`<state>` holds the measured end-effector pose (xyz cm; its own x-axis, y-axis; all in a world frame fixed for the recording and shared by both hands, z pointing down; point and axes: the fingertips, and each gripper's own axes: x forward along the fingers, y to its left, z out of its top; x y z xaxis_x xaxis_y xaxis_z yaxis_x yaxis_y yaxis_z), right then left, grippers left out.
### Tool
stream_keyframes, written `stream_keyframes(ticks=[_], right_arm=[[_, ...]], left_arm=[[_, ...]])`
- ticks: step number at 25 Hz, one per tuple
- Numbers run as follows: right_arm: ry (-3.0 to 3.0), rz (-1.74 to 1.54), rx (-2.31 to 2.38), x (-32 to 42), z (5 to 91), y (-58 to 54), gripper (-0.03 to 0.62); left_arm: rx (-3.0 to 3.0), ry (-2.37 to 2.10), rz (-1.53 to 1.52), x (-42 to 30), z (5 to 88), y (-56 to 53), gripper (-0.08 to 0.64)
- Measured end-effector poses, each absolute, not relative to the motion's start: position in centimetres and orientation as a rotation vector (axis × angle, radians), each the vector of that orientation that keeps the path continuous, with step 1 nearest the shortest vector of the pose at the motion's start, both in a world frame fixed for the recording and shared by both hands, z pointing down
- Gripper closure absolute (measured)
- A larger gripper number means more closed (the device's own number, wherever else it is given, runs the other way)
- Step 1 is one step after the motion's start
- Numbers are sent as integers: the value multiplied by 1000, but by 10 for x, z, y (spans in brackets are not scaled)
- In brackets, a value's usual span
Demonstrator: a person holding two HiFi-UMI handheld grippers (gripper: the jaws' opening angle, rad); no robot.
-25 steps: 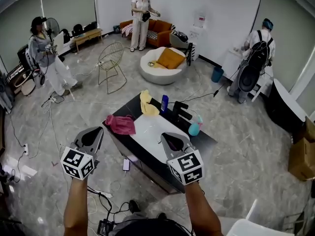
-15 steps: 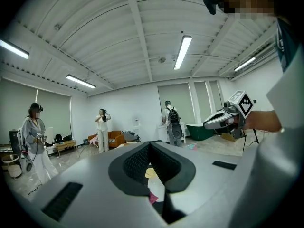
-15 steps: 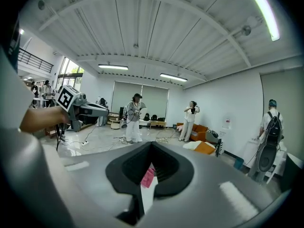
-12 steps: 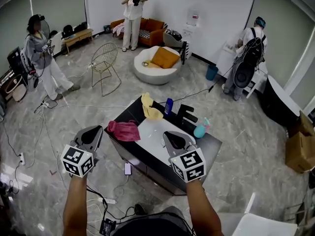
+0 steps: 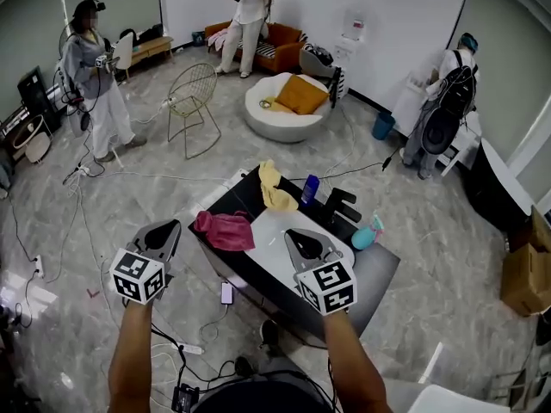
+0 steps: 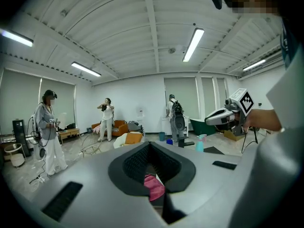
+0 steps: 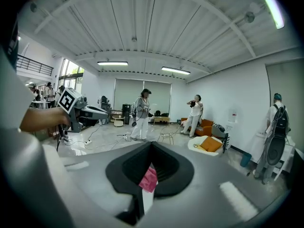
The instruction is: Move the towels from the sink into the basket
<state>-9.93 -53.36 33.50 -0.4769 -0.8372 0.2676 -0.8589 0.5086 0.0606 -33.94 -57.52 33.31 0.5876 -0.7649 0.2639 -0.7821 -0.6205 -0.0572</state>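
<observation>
Towels sit on a black counter [image 5: 379, 269] ahead of both grippers, neither one touched. The pink towel [image 5: 224, 230] lies bunched at the left end of the white sink [image 5: 280, 229], ahead of the left gripper's [image 5: 170, 229] jaws and off to their right, and to the left of the right gripper's [image 5: 293, 236] jaws. The yellow towel [image 5: 274, 188] is heaped at the counter's far edge, beyond the sink and well apart from both pairs of jaws; whether either towel rests in the basin or only on its rim I cannot tell.

Left gripper: held over the floor just short of the counter's left corner, its jaws pressed together at the tips and pinching nothing. In the left gripper view a patch of pink shows through the hollow between the pads, far behind them.

Right gripper: held over the near edge of the sink, jaws likewise meeting at the tips with nothing caught. Its own view shows the same pink through the hollow.

Past the right jaws stand a blue bottle [image 5: 310, 189], a black faucet [image 5: 340, 205] and a teal spray bottle [image 5: 368, 233]
</observation>
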Motion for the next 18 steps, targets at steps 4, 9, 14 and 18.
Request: stream_keyframes(ticks=[4, 9, 14, 18], right_arm=[[-2506, 164, 1384, -103, 359, -569, 581], [-2507, 228, 1318, -106, 396, -615, 581], [-2503, 304, 1267, -111, 437, -654, 581], [-2495, 381, 1227, -114, 475, -678, 581]], left_arm=[[2665, -1359, 443, -348, 357, -603, 554], [2590, -1376, 492, -356, 389, -642, 554], [2528, -1358, 549, -356, 431, -680, 554], [2486, -1318, 603, -349, 470, -703, 552]])
